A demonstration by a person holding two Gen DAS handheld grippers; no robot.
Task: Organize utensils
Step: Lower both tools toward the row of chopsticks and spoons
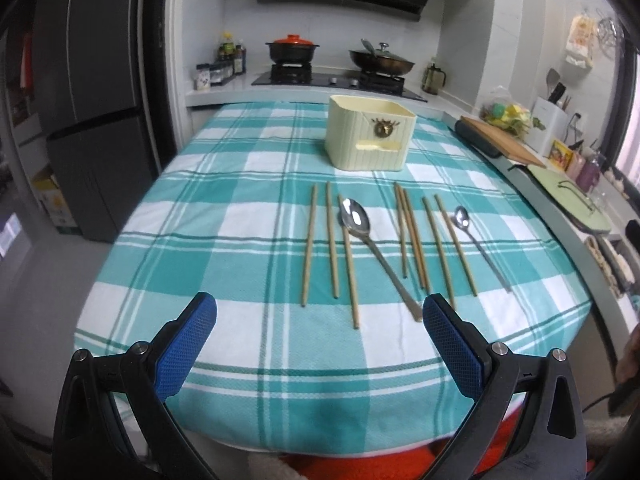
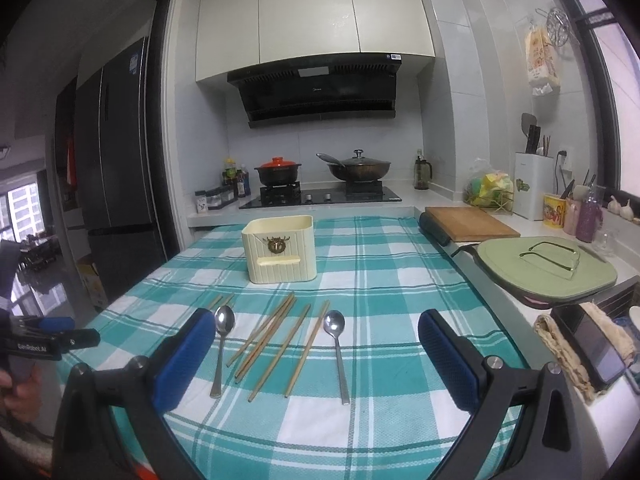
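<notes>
Left gripper (image 1: 320, 312) spread wide, holding nothing, hovering over checked tablecloth (image 1: 224, 216). Ahead, left to right: wooden chopsticks (image 1: 309, 244), large spoon (image 1: 354, 216), more chopsticks, small spoon (image 1: 462, 216). Cream utensil holder (image 1: 370, 132) upright behind them, inside hidden. Right gripper (image 2: 316, 326) likewise spread and empty; leftmost chopsticks partly blocked by its left finger (image 2: 184, 356). Far right counter items cut off.

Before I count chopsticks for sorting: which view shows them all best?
The left wrist view: all seven chopsticks lie unobstructed. In the right wrist view, the right hand-held gripper has a finger hiding most of the left three.
</notes>
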